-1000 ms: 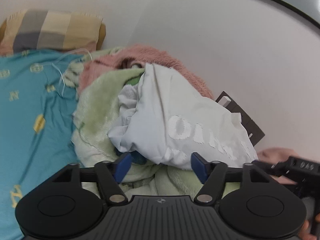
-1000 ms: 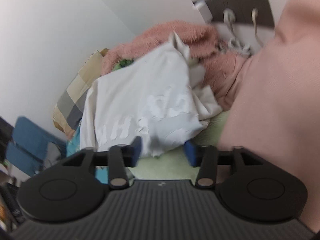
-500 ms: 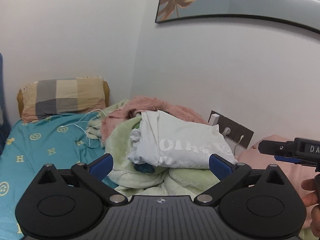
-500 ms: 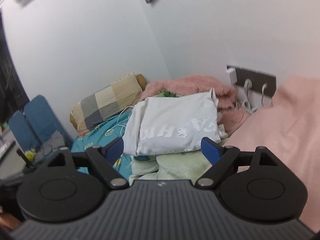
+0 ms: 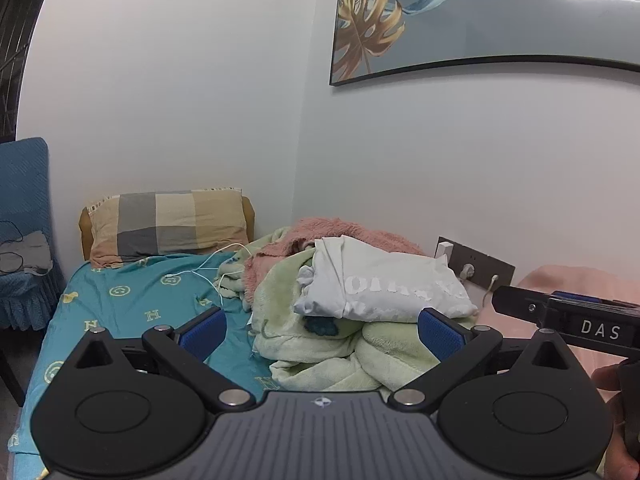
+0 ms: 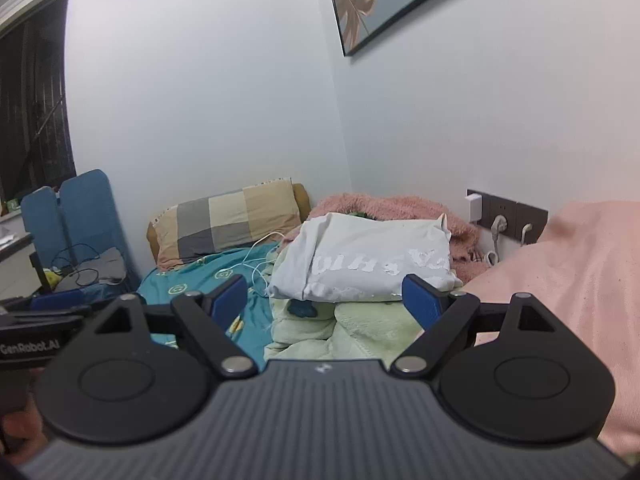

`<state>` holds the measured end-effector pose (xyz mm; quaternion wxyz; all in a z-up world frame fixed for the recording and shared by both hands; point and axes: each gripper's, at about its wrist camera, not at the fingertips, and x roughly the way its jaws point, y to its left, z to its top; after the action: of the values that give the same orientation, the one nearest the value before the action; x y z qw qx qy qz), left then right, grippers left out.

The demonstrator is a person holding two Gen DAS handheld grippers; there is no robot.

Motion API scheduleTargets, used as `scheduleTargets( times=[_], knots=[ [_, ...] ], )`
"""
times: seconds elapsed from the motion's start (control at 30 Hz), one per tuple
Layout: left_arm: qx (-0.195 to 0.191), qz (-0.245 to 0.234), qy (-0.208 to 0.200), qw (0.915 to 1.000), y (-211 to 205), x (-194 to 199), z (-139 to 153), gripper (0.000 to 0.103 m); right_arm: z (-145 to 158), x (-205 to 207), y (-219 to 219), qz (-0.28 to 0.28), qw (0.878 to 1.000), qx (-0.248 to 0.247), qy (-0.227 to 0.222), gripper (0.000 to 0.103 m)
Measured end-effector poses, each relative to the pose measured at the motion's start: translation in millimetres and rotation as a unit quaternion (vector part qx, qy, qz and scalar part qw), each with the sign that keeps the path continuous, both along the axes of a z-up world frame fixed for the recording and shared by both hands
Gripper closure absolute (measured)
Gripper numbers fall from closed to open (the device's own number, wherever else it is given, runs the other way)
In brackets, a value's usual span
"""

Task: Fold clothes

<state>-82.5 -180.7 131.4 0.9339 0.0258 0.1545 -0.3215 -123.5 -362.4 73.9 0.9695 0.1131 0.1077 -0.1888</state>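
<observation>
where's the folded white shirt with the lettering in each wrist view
Left wrist view: the folded white shirt lies right of centre, on top of the green blanket.
Right wrist view: the shirt lies at centre, just above the gap between the blue fingertips.
Shared landmark: the checked pillow, left of the shirt in both.

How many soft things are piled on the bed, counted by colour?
White: 1, the folded shirt on top of the pile.
Green: 1, the fuzzy blanket under it.
Pink: 2, the fluffy blanket at the back and the smooth pink cover beside the pile.
Checked: 1, the pillow.
Total: 5.
</observation>
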Motion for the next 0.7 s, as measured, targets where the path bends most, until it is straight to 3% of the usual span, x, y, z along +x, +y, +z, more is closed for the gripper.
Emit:
scheduleTargets(
  times=[0.17, 0.7],
  knots=[
    [0.014, 0.006, -0.019, 0.9997, 2, -9, -3, 0.0, -4, -4, 12, -0.005, 1.0, -0.019, -0.004, 0.017],
    [0.007, 0.003, -0.014, 0.9999, 5, -6, -13, 0.0, -11, 2, 23, -0.015, 0.999, -0.039, 0.012, 0.017]
  ],
)
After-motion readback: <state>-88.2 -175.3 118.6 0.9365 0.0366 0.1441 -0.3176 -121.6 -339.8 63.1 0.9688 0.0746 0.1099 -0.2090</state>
